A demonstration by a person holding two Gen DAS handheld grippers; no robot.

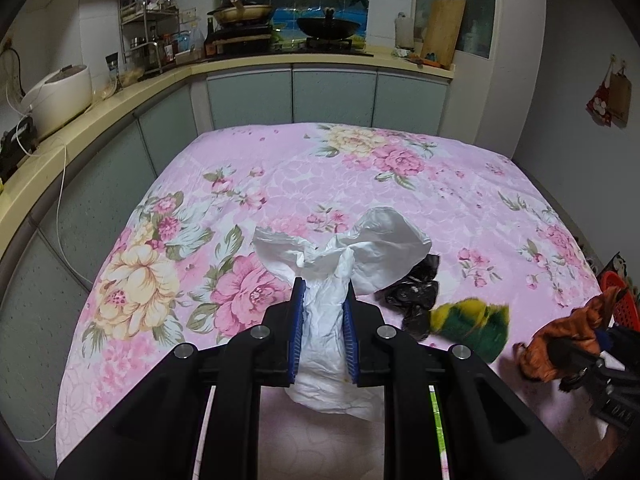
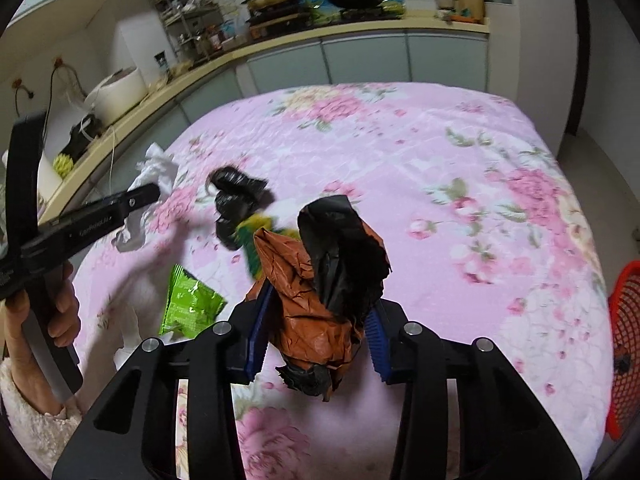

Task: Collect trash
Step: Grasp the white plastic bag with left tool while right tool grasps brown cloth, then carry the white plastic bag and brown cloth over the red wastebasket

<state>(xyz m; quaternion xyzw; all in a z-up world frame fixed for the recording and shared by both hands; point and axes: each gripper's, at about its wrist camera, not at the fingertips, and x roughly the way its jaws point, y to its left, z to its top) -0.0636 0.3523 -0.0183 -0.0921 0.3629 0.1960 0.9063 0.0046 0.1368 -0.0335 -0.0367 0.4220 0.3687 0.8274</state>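
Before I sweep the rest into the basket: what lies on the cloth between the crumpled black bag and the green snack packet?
In the right wrist view, the yellow-green wrapper sits beside the black bag; from there to the green packet the cloth is bare.

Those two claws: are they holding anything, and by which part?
Left claw pinches crumpled white paper around its narrow middle. Right claw grips a crumpled brown-and-black wrapper around its lower half.

A home kitchen: behind the floral tablecloth (image 1: pixel 360 184), a cream counter (image 1: pixel 320 65) carries a wok (image 1: pixel 328 27) on a stove, a spice rack (image 1: pixel 146 24), a rice cooker (image 1: pixel 60 94) and a cutting board (image 1: pixel 443 30).
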